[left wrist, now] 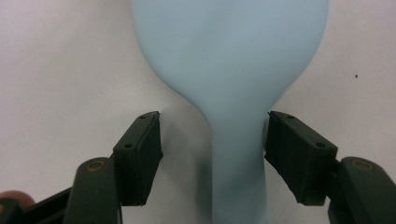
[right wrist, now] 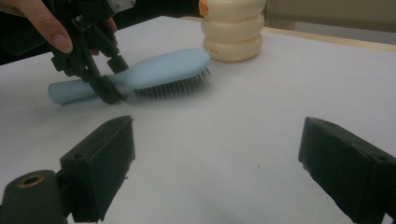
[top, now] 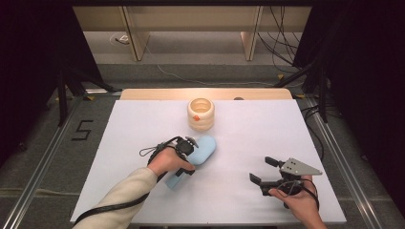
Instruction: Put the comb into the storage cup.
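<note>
nearest the person, the right gripper (top: 262, 171) hung idle over the bare white table sheet (top: 143, 124), its jaws spread with nothing between them. further in, the left gripper (left wrist: 212, 135) straddled the neck of the pale blue plastic hairbrush (left wrist: 229, 60), which lay bristles-down mid-table; its jaws stood either side of the handle, not yet pinching, so the pick-up seemed barely begun and the lift remained. beyond stood a cream ribbed cup (top: 200, 113), close to the brush head and possibly in the way.
</note>
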Demonstrator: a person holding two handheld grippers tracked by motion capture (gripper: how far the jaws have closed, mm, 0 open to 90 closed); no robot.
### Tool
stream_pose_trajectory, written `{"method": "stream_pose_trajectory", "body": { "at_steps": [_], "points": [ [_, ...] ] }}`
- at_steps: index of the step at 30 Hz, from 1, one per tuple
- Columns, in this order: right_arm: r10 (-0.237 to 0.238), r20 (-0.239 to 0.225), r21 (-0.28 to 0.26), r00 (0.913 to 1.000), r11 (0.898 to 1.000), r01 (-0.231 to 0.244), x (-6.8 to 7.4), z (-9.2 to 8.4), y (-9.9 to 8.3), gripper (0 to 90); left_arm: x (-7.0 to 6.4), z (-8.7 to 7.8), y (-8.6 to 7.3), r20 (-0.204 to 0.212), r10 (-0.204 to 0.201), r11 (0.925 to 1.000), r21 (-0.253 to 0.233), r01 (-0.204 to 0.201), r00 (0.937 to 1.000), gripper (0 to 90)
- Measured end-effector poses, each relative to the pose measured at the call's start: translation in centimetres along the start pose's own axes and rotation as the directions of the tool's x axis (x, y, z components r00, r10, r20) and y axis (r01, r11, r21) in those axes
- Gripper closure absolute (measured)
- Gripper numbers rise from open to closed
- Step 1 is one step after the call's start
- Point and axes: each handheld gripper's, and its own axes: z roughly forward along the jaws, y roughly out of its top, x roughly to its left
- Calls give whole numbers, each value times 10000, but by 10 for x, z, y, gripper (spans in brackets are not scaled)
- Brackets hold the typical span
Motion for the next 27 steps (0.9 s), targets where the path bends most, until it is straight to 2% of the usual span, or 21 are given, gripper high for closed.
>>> {"method": "stream_pose_trajectory", "body": {
  "at_steps": [19,23,27],
  "points": [
    [44,-4,36,10000,10000,-44,0,0,0,117,-3,-1,11,33,135,9974,712,-137,9999,473],
    [29,2,29,10000,10000,-29,0,0,0,116,-4,-1,11,39,187,9969,758,-190,9998,543],
    [26,-7,43,10000,10000,-26,0,0,0,117,-4,-1,12,34,159,9967,794,-161,9999,575]
  ]
}}
